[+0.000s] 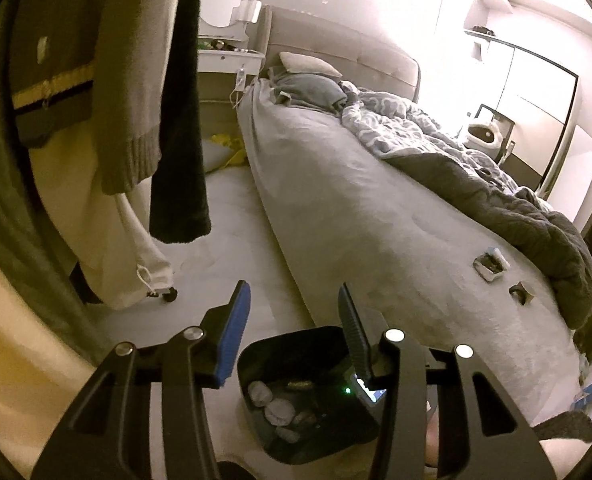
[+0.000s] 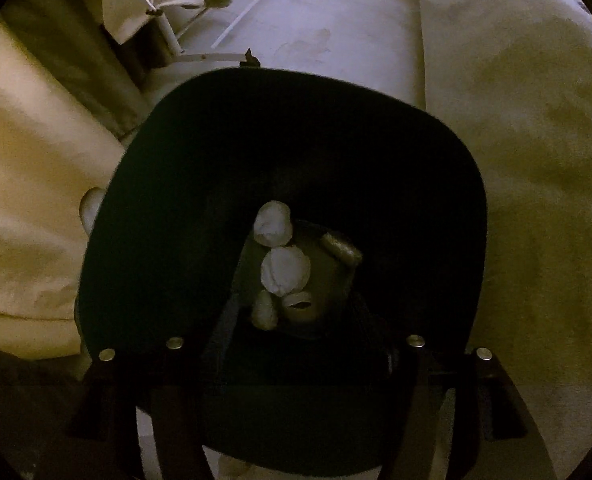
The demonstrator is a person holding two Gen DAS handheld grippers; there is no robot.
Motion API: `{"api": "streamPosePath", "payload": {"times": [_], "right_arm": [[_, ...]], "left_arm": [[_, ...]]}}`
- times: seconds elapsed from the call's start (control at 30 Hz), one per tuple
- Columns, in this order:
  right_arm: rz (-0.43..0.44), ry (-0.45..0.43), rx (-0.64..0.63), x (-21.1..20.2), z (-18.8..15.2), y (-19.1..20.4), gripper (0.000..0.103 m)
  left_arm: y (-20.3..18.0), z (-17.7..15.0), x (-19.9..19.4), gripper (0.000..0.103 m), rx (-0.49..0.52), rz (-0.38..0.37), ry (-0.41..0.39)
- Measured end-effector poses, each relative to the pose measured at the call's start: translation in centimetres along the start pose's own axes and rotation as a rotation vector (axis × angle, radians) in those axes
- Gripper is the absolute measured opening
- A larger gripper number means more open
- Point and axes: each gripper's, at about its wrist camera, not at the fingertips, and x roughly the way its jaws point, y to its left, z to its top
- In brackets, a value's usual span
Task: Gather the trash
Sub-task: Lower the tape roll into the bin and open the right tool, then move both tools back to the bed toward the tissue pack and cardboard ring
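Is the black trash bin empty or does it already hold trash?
Holding trash: the bin has crumpled white wads lying on its bottom, well below the rim.

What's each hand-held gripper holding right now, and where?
Left hand-held gripper: nothing, jaws open above the bin. Right hand-held gripper: its fingers are lost in the dark over the bin; no item shows between them, so it can't be told.

Unmade grey bed [image 1: 376,208], pale floor [image 1: 231,208], hanging clothes [image 1: 135,80], perhaps a mirrored wardrobe [image 1: 536,92].
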Motion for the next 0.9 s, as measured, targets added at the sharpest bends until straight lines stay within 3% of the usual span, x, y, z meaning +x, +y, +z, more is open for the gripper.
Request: {"api": "streamPosePath", "payload": {"times": [0.5,0.9], "right_arm": [[0.054,-0.192,0.011,-8.8,0.3,-1.6,0.075],[0.042,-0.423,0.062,-18.1,-0.5,-6.6,0.081]], "left_arm": [[-4.2,2.5,0.1,0.049,0.017,-0.047,-0.043],[-8.9,3.9,1.8,0.063,0.061,-0.077,-0.058]]}}
